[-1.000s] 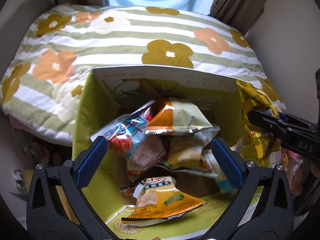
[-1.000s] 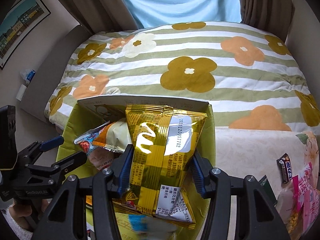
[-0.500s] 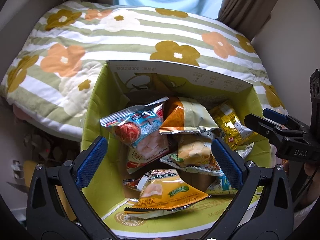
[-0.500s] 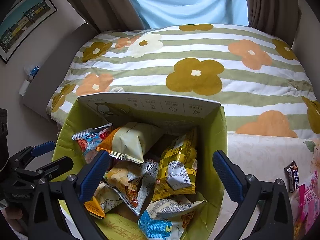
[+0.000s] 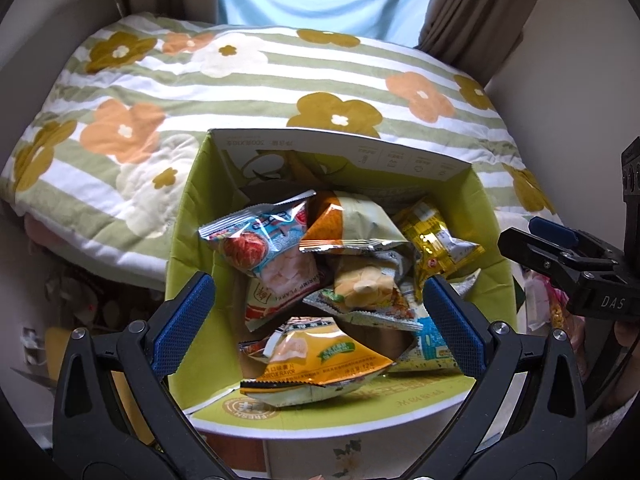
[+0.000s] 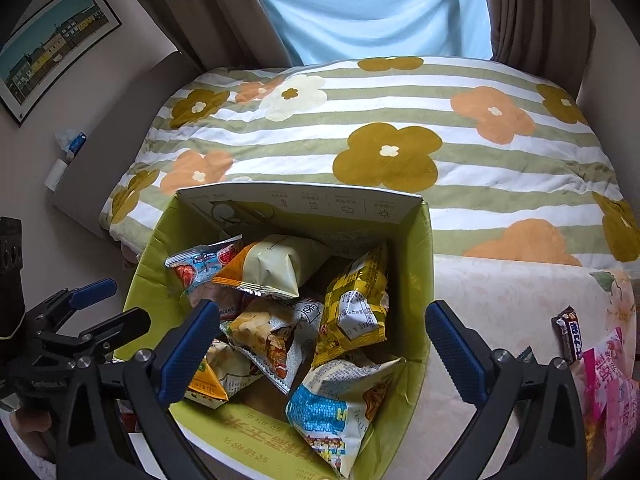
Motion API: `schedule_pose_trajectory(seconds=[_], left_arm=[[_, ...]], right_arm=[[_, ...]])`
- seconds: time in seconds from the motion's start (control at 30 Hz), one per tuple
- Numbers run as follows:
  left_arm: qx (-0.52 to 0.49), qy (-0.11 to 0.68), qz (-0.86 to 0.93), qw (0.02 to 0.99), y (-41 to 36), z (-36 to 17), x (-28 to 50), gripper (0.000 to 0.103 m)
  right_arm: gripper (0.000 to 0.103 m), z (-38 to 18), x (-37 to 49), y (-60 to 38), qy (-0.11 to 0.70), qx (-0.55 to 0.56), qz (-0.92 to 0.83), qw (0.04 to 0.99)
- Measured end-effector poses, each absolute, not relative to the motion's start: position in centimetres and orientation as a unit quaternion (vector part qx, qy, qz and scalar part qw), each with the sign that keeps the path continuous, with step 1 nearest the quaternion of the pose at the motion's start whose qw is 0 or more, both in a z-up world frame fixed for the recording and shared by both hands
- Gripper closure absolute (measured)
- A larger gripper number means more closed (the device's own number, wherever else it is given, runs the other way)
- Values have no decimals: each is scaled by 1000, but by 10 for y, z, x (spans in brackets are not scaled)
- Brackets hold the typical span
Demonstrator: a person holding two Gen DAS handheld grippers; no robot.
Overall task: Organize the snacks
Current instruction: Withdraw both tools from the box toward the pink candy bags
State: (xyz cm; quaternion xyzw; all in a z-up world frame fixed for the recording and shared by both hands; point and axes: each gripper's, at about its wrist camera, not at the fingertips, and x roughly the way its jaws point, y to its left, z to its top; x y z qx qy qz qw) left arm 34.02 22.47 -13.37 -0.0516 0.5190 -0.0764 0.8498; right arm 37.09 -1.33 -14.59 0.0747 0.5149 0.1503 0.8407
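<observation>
Left hand-held gripper [image 5: 319, 312]: tilted steeply down over the near half of the box, jaws spread wide with nothing between the blue pads [image 5: 185, 318]; also seen low at the left edge of the right wrist view, beside the box's left wall.
Right hand-held gripper [image 6: 325, 350]: angled steeply down above the right half of the box, jaws wide apart and empty; its blue fingertips [image 6: 454, 350] straddle the packets without touching any.
Person: a bit of a hand [image 6: 30, 424] shows under the left tool's handle.
Box [image 6: 420, 280]: open-topped carton, lime-green inside, pale printed flap on the far side, standing against the bed's edge.
Yellow packet [image 6: 356, 306]: glossy yellow with a checked pattern and a white label patch; it stands on end against the box's right wall, long axis roughly upright, leaning slightly left.
Other snacks in box: a cream and orange pouch [image 6: 268, 266] lying across the top, a clear blue and red packet [image 5: 262, 240] to its left, a blue and white bag [image 6: 340, 408] at the near right corner, an orange packet [image 5: 316, 364] at the near edge.
Loose snacks: a brown bar [image 6: 568, 334] and pink packets [image 6: 604, 376] lie on the cream surface right of the box.
Bed [image 6: 400, 128]: green-striped quilt with orange and mustard flowers, behind the box.
</observation>
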Motion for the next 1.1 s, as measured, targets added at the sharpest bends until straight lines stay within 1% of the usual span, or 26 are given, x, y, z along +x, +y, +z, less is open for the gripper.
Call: schedule_pose_trajectory(seconds=[0.23,0.4,0.57,0.87,1.1], left_arm=[[-48,510,-115,851,199,-121,330,0],[-40,501,-146,852,169,-115,328,0],[-28,504,-171,846,130,-115,326,0],[-6,519,-207,829,31,-129,316,0],[17,535,-234,811,-58,-152,311,0]], right_arm=[[1,-127,344,-38,503,75,128,852],[1,-117,323,-64,495,65,102,860],[1,-117,302,-105,491,78,71,865],[1,-128,258,-214,494,118,6,861],[1,-141,222,-301,497,168,-56,850]])
